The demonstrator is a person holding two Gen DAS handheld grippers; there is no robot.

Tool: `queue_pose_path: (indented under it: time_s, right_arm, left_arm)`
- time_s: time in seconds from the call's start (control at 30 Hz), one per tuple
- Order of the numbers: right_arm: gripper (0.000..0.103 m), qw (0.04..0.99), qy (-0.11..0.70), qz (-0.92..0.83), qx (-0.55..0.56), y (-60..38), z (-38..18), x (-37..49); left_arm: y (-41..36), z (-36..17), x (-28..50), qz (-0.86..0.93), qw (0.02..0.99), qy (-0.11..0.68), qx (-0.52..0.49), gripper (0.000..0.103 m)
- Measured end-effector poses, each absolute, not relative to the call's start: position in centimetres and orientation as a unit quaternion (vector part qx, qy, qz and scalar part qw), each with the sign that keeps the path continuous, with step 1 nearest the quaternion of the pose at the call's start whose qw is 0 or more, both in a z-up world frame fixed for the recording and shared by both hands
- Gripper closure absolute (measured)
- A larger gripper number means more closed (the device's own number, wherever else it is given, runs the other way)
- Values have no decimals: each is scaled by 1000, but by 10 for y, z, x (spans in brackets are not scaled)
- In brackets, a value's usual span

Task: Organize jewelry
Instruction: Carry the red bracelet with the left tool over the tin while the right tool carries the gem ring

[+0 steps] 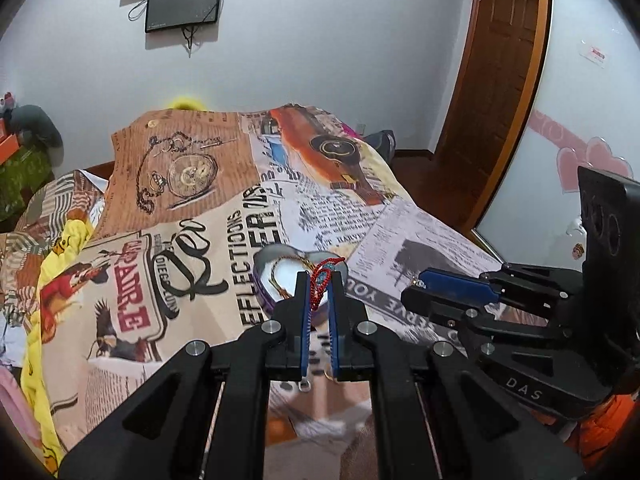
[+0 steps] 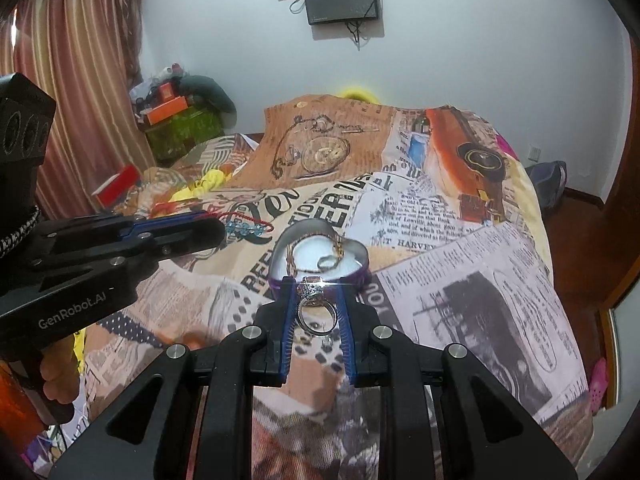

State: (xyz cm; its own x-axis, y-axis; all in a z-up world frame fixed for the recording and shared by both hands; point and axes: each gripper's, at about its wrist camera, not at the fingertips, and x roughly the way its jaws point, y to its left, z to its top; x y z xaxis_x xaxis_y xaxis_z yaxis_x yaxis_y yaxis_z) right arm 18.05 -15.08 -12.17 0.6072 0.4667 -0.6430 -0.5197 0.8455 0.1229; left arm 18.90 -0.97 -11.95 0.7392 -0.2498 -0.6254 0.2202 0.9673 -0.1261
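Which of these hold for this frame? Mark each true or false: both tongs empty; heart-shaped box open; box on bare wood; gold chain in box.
1. Both tongs are empty. False: the left tongs grip a red cord bracelet, and the right tongs grip a silver ring.
2. The heart-shaped box is open. True.
3. The box sits on bare wood. False: it sits on a newspaper-print bedspread.
4. A gold chain lies in the box. True.

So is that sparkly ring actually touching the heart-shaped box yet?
Cannot tell. In the right wrist view the ring sits pinched in the right gripper, overlapping the box's near rim, so no gap or contact shows plainly.
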Motion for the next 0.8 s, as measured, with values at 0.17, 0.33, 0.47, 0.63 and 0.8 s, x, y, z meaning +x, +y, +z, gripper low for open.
queue_pose_path:
  time_s: [0.17,0.33,0.47,0.63,0.8]
  right_arm:
    - [85,895,346,278,-43,-145,-122,193]
    - [85,893,349,281,-43,-141,-125,206]
    - [85,888,358,285,-41,-137,-132,219]
    - [85,878,374,295,-37,-133,-144,234]
    - [85,871,387,299,-44,-128,-155,245]
  left_arm:
    - [-4,-121,205,-121,933,339,-25,97]
    - [0,-126,223,-119,932,343,-27,97]
    - [3,-134,235,-121,928,351,-34,97]
    - [4,-148,253,-121,922,366,-41,97]
    - [4,-164,266,-124,914,384,-49,97]
